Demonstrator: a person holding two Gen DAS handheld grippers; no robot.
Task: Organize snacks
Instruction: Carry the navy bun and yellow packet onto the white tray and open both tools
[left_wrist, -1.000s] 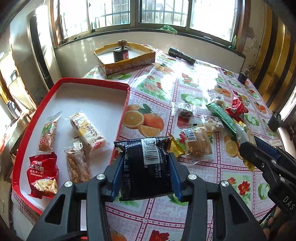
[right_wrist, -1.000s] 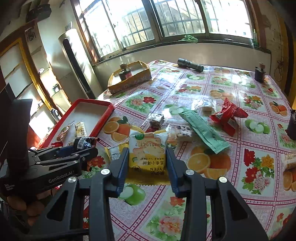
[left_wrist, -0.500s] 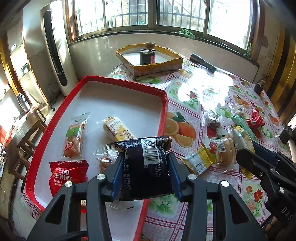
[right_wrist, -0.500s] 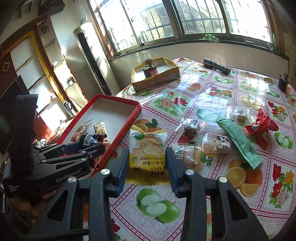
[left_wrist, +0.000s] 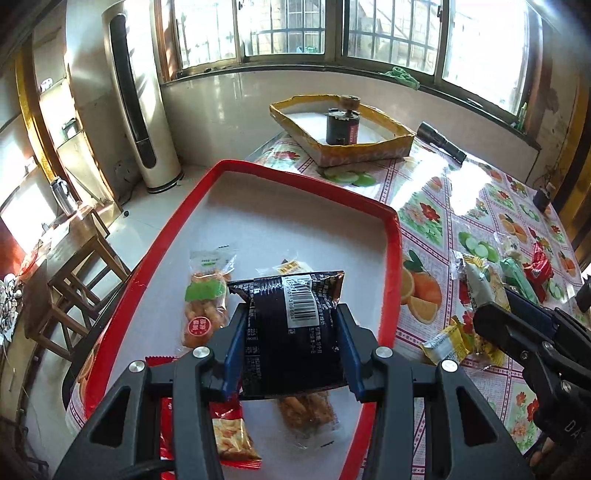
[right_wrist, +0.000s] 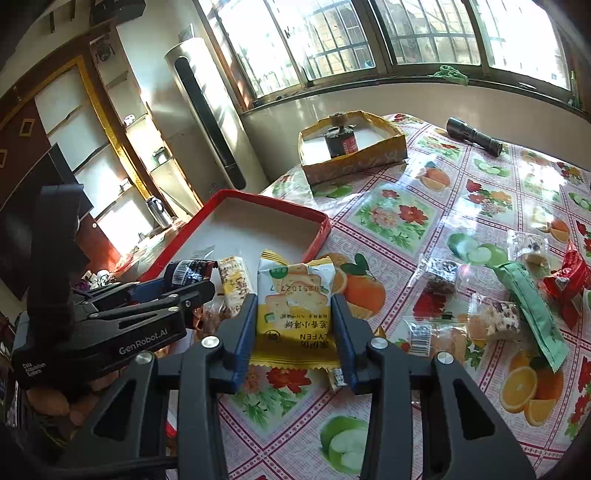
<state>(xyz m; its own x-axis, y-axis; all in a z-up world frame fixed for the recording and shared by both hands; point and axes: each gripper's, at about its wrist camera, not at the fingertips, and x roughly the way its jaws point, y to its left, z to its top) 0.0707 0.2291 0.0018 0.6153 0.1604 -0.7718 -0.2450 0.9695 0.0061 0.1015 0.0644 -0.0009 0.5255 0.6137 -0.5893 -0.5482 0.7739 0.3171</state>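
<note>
Sunlight from the barred windows falls across a table (right_wrist: 491, 206) spread with a fruit-and-flower oilcloth, a red tray (left_wrist: 393, 258) sitting at its near corner.

Between the blue pads of the left gripper (left_wrist: 291, 343) sits a black snack packet (left_wrist: 293, 332), barcode up, pinched from both sides and held above the tray's white floor. Directly under it lies a clear bag of brown sticks (left_wrist: 306, 410); just ahead peeks a yellow-labelled bar (left_wrist: 293, 266), and ahead to the left lies a green-labelled bag of orange snacks (left_wrist: 203, 306). A red packet of crackers (left_wrist: 229, 432) lies below the gripper's left finger.

The right gripper (right_wrist: 293, 321) is clamped on a yellow biscuit packet (right_wrist: 295, 306), its print upside down, carried over the tablecloth just outside the tray's right rim. To its left the other gripper juts in with the black packet's end showing. A small yellow wrapper (right_wrist: 336, 376) lies under its right finger. To its right, loose on the cloth, lie clear-wrapped sweets (right_wrist: 495, 317), a long green packet (right_wrist: 532, 306) and a red packet (right_wrist: 565, 277).

Farther ahead stand a yellow cardboard box (right_wrist: 369, 158) with a dark can (right_wrist: 341, 142) inside, and a black flashlight (right_wrist: 474, 134) beside it.
</note>
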